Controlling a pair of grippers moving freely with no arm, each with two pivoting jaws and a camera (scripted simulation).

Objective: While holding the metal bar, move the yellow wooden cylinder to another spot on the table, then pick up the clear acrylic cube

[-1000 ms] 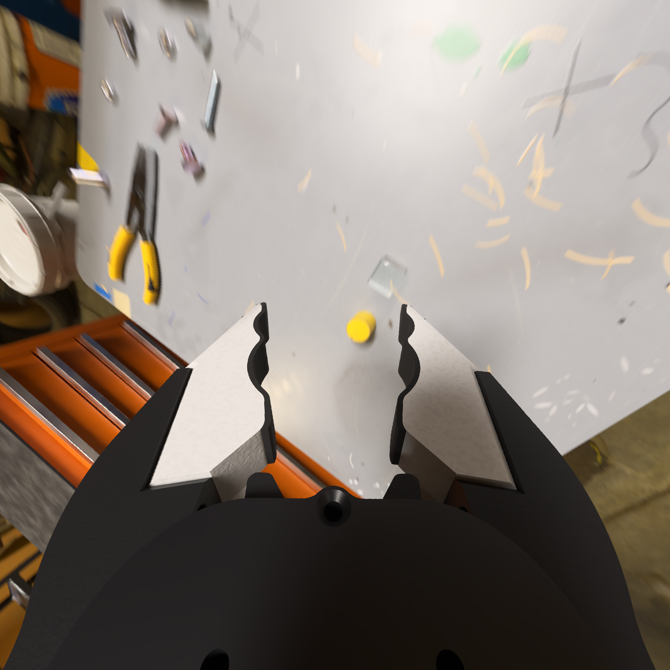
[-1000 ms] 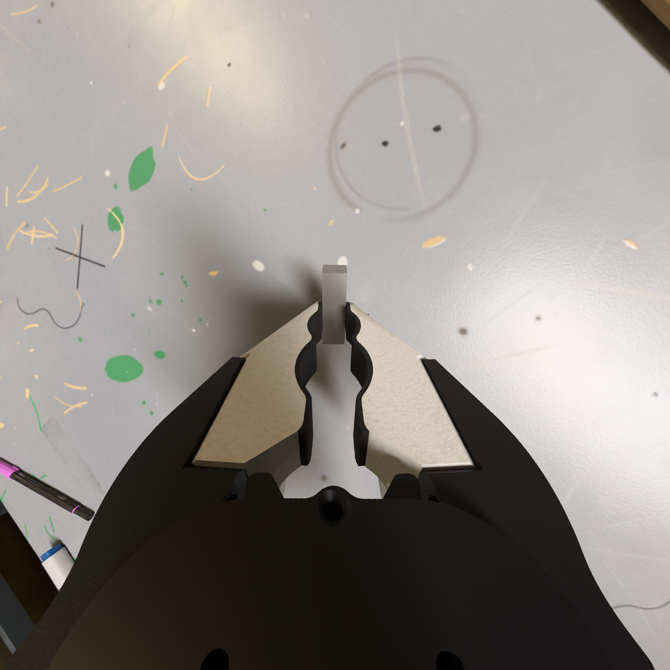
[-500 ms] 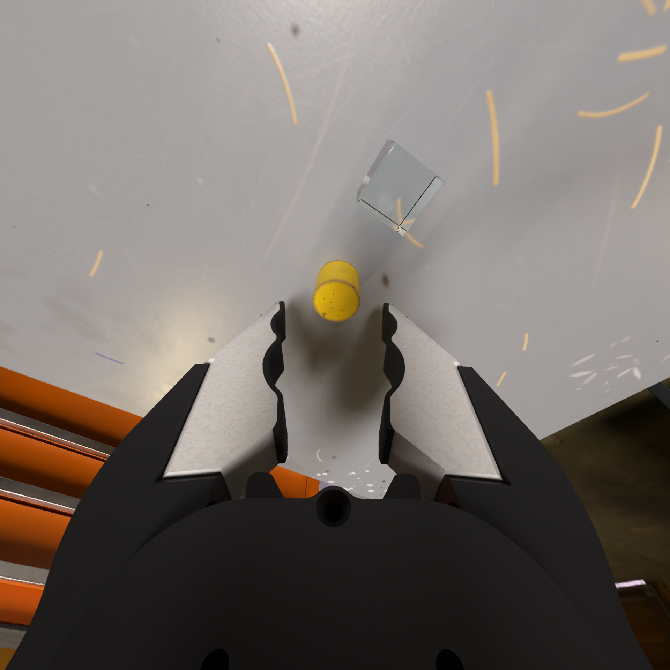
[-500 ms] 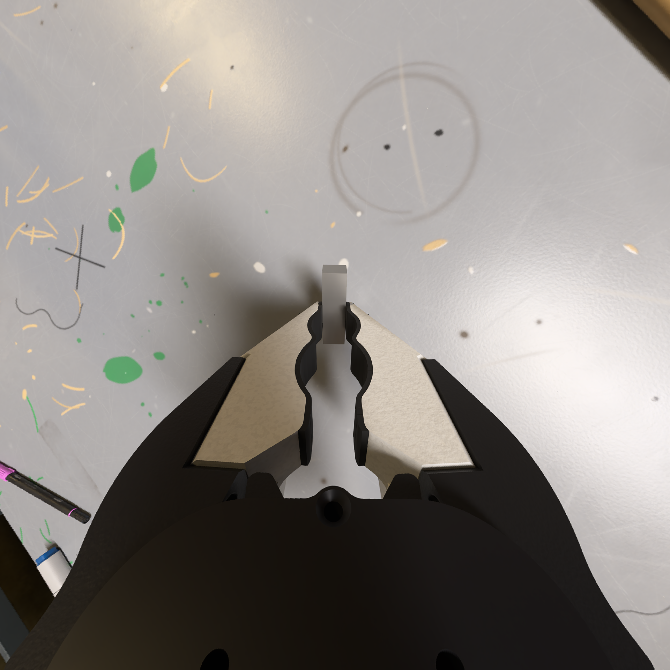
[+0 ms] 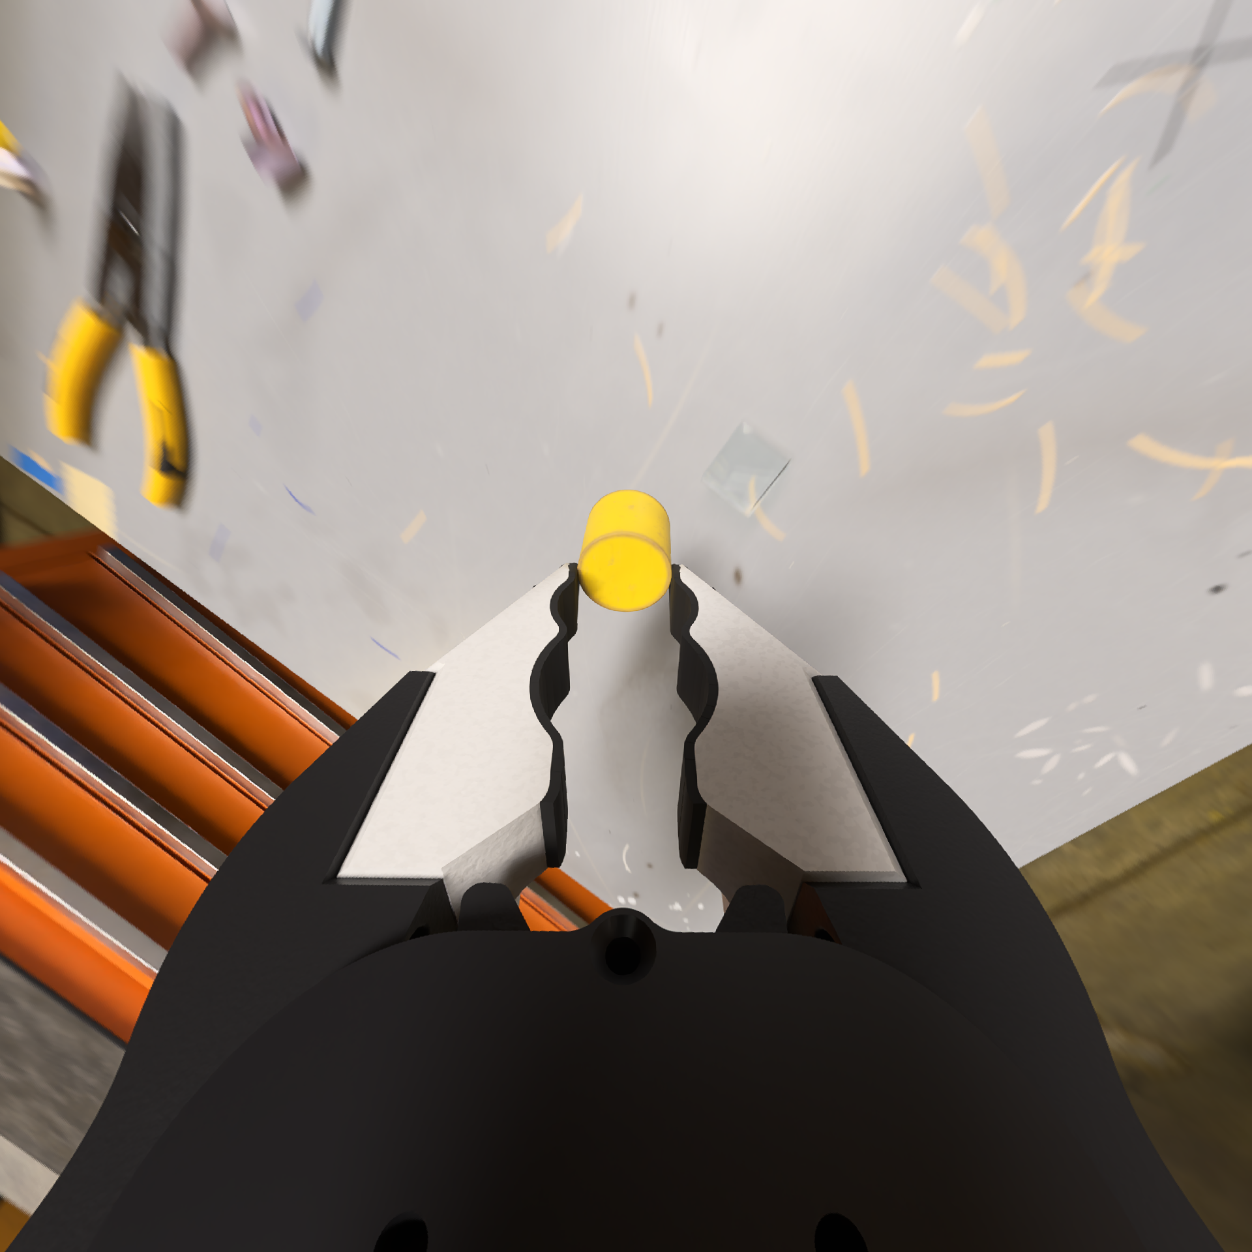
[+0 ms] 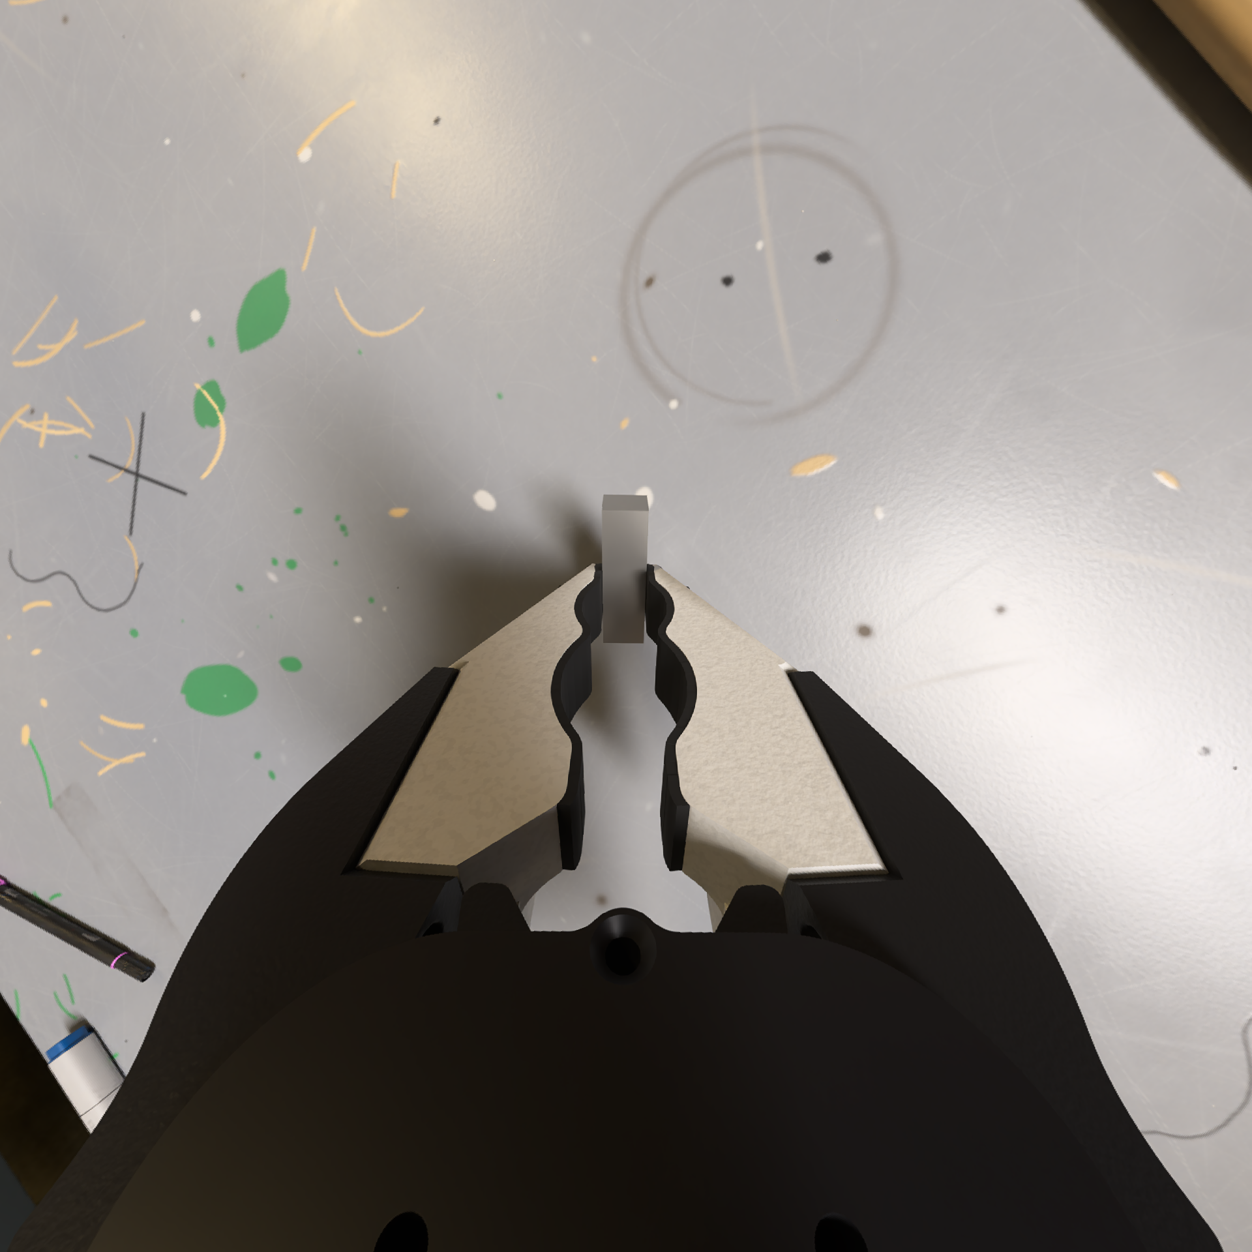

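Note:
In the left wrist view my left gripper [image 5: 624, 586] is shut on the yellow wooden cylinder [image 5: 627, 549], which sits between its fingertips, raised above the grey table [image 5: 474, 305]. The clear acrylic cube [image 5: 745, 466] lies on the table just beyond and to the right of the cylinder. In the right wrist view my right gripper [image 6: 624, 596] is shut on the grey metal bar [image 6: 624, 566], whose end sticks out past the fingertips above the table [image 6: 948, 542].
Yellow-handled pliers [image 5: 129, 339] and small blurred parts [image 5: 271, 142] lie at the far left. An orange rack [image 5: 135, 732] runs beside the table's left edge. A black pen [image 6: 74, 931] and a blue-capped marker [image 6: 81, 1077] lie at the right view's lower left.
My left gripper closed on the yellow cylinder and lifted it; the table now looks farther away and blurred. The right gripper stayed almost still with the bar.

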